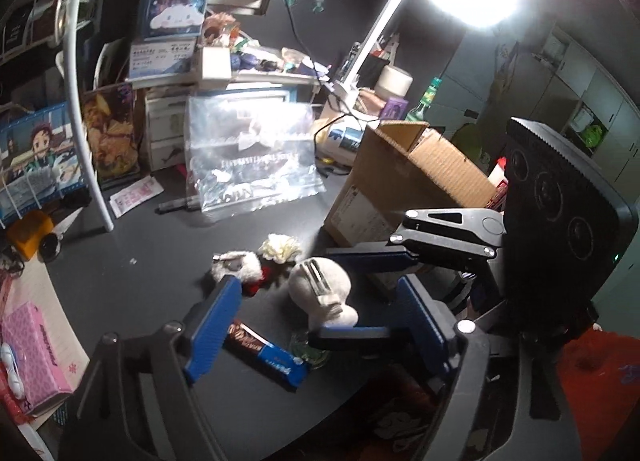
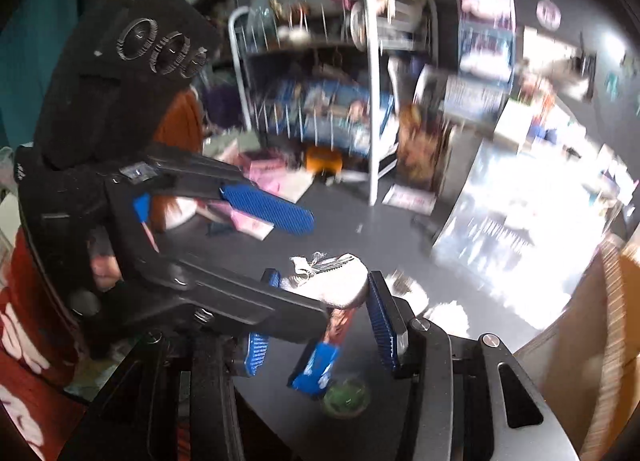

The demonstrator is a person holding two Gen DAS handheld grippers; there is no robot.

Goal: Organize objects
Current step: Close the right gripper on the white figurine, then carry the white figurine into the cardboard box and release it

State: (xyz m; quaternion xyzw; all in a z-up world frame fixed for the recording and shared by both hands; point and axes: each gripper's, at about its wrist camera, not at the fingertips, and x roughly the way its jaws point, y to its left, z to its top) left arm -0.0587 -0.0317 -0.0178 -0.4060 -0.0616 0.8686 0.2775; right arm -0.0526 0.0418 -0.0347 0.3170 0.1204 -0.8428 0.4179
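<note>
Blue-ended snack bar (image 1: 266,355) wrapper's lettering unreadable beside right gripper (image 1: 362,293) clamping plush (image 1: 320,293).

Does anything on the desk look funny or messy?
Yes. A chocolate bar lies loose at the desk's near edge, and fluffy hair clips are scattered beside it instead of in the cardboard box.

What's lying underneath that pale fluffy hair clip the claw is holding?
Under the pale hair clip, gripped by the right gripper, lies a brown-and-blue snack bar on the dark table. A green round object shows too, partly covered.
</note>
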